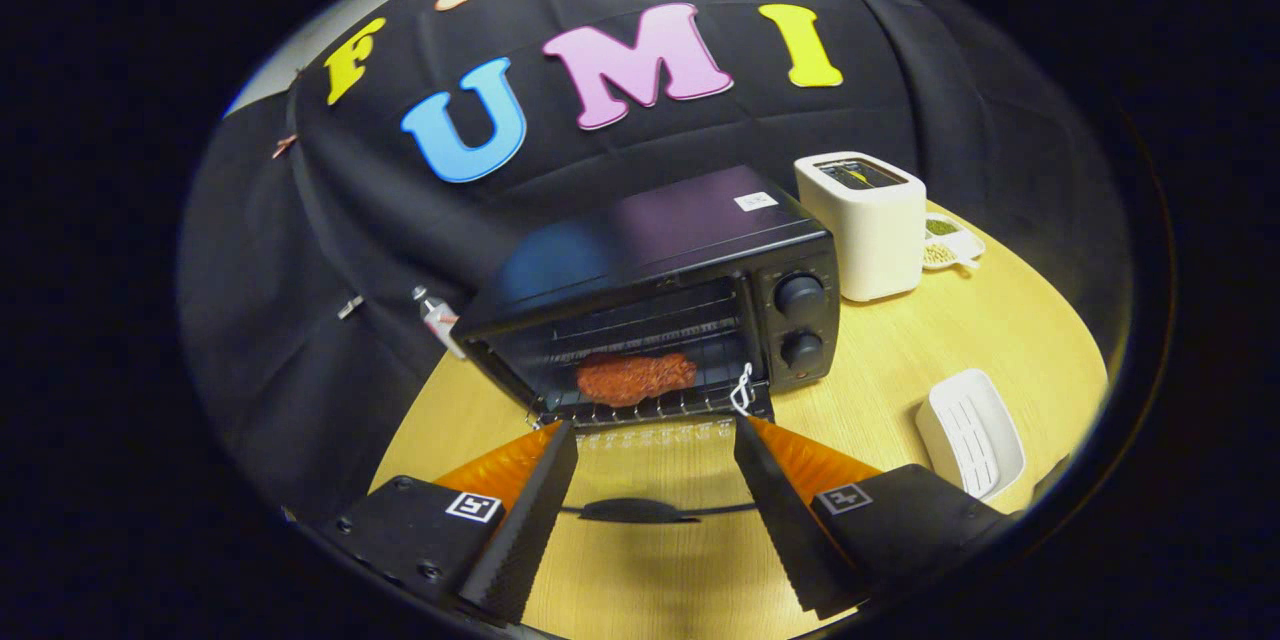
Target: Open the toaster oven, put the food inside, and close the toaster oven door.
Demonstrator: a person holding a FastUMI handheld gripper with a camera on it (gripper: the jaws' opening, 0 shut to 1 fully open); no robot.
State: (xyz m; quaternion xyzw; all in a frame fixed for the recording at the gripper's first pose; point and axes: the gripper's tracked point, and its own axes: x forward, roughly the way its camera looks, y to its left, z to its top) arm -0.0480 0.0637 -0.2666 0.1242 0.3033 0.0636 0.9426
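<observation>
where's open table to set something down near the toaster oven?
Bare wood lies right of the toaster oven, bounded by the white toaster behind and the white tray in front. Crowded: the dropped door fills the space between the open gripper fingers, food on the rack beyond. The small dish hugs the toaster.

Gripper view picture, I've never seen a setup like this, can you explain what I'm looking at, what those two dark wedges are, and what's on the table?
The camera rides on a hand-held grasping tool and looks forward along it. The two dark wedges are its fingers, spread apart and holding nothing. Ahead of them, on a wooden table, stands a black toaster oven. Its glass door is folded down, and a reddish piece of food lies on the rack inside. Beside the oven stands a white toaster, with a small dish of greenish bits behind it. Nearer the fingers lies a white tray.
</observation>
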